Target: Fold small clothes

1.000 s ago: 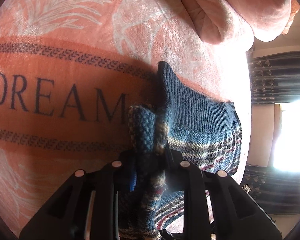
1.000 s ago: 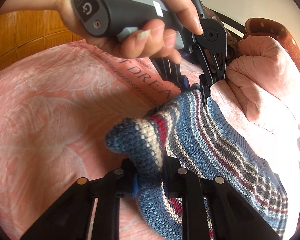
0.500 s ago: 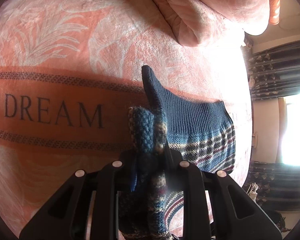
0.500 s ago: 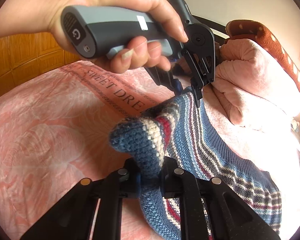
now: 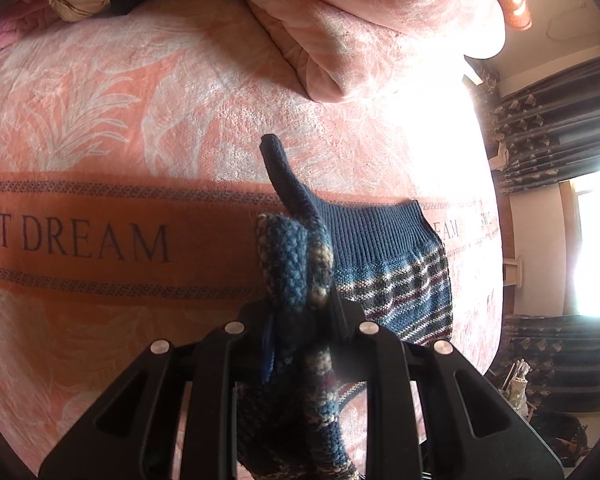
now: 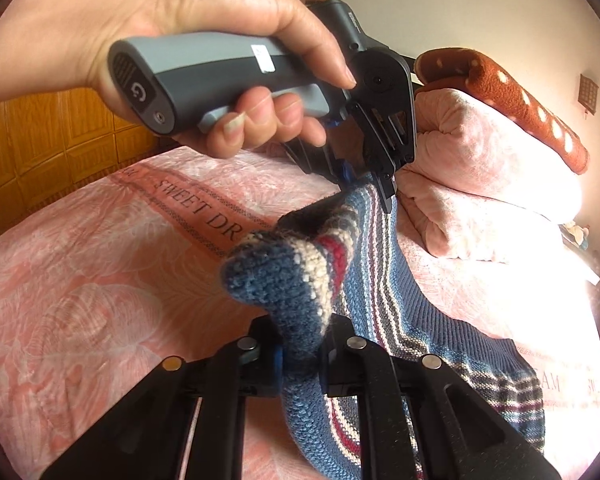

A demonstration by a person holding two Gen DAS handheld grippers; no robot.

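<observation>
Lifted higher than a second ago, the knitted sweater (image 5: 388,264) is seen in the left wrist view clamped in the closed left gripper (image 5: 300,320), its ribbed hem resting on the pink blanket (image 5: 100,128). By the right wrist view, the right gripper (image 6: 300,356) is closed on another sweater fold; a hand (image 6: 204,44) holds the left gripper.
</observation>
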